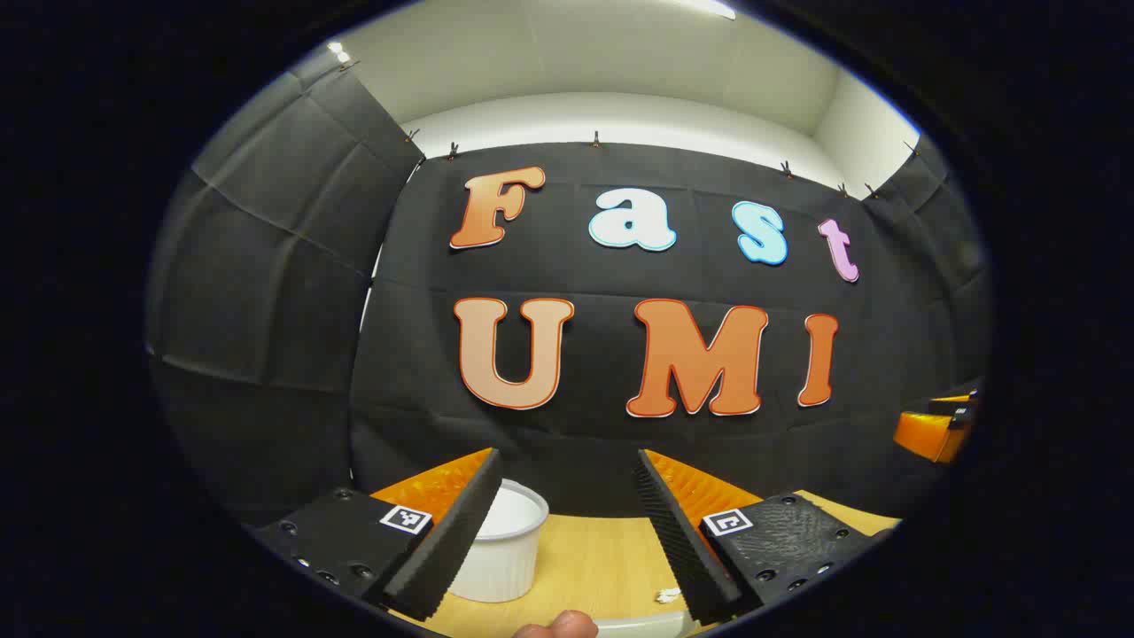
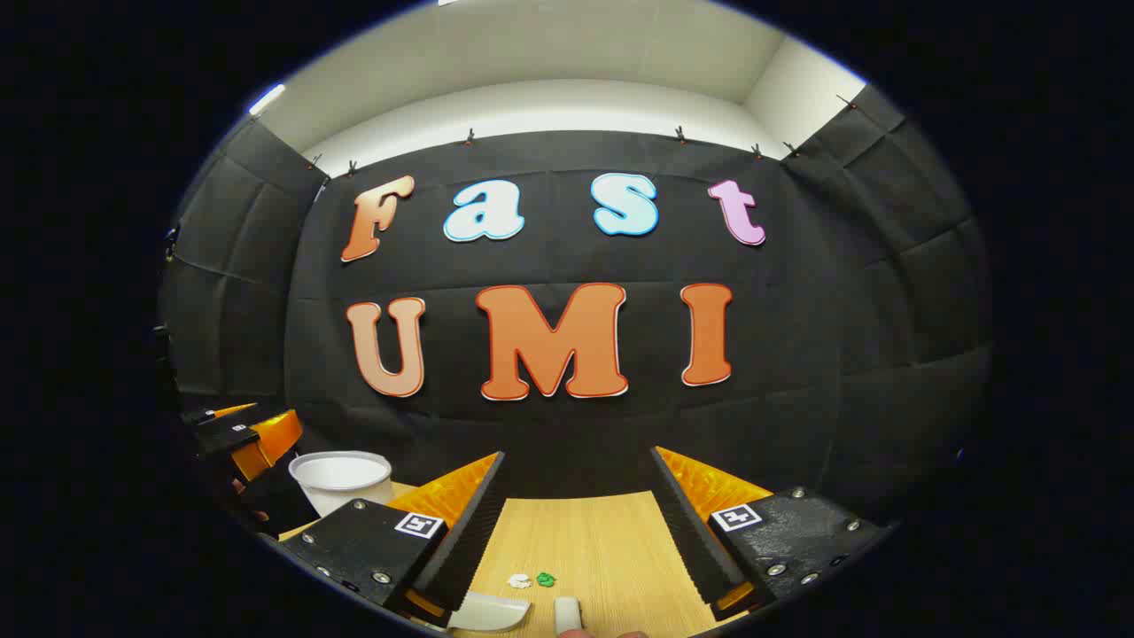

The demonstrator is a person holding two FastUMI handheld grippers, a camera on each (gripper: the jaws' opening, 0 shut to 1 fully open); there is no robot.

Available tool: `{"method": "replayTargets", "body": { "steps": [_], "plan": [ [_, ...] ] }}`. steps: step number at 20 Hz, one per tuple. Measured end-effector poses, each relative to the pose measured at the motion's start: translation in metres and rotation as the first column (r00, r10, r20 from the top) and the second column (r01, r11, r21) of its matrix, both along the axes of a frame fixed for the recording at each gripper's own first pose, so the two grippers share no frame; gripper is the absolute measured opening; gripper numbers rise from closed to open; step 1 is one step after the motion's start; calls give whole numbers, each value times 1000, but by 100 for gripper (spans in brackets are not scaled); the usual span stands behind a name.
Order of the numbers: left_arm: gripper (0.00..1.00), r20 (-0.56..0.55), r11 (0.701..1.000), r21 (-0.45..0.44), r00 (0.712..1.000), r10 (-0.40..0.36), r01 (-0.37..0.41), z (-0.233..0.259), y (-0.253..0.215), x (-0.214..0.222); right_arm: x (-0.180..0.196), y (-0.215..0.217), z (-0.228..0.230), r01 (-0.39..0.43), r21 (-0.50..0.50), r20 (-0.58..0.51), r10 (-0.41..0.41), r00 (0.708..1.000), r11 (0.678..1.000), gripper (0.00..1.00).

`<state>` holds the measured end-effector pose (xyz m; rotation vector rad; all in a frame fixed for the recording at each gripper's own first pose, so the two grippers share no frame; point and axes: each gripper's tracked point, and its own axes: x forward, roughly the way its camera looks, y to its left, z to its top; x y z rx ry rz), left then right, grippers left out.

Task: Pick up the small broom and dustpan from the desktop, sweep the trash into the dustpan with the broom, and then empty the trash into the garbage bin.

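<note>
White and green trash (image 2: 532, 580) lies between the open right tool (image 2: 576, 523).

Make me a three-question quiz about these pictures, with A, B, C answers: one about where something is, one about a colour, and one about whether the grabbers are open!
1. In the right gripper view, where do the trash bits lie?
A. On the wooden desktop
B. Inside the white bin
C. On the cloth wall

2. What colours are the two trash bits?
A. Red and blue
B. White and green
C. Both black

3. How do the left gripper and right gripper stand?
A. Both shut on the broom
B. One open, one shut
C. Both open and empty

Answers: 1 A, the bits rest on bare wood between the fingers. 2 B, one scrap is white, its neighbour green. 3 C, each view shows a wide gap between the fingers with nothing held.
</note>
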<state>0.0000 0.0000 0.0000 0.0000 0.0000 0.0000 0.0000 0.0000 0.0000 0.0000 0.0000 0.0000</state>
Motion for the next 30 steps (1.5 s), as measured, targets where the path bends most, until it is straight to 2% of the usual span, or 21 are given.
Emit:
{"method": "replayTargets", "body": {
  "steps": [2,4,7,9,11,15,17,23,30],
  "plan": [
    [95,24,998,58,1000,14,-15,11,-1,-13,0,1,-5,-43,1,-7,43,999,999,94],
    [95,34,997,76,999,23,-25,18,-13,-34,-1,2,-8,-90,17,-17,90,996,996,94],
    [94,9,988,114,995,99,-100,6,-21,-51,1,-8,-13,-130,36,-21,131,991,991,94],
    [94,-13,985,104,990,138,-136,-3,-28,-50,2,-10,-27,-158,50,-57,161,985,986,94],
    [95,-26,986,100,990,136,-133,-5,-38,-38,4,-22,-34,-133,43,-76,136,988,990,94],
    [94,-60,994,102,998,35,-29,-22,-56,-16,10,-27,-34,-61,66,-55,65,996,996,94],
    [93,-80,996,89,997,10,-3,-33,-56,-16,11,-20,-37,-53,53,-56,56,997,997,94],
    [93,-70,999,52,998,6,-2,-36,-46,-12,6,-13,-29,-13,-6,-24,13,1000,1000,94],
    [94,-31,999,44,999,15,-13,-27,-48,-5,1,-5,-30,-22,-49,-15,21,1000,999,94]
  ]
}}
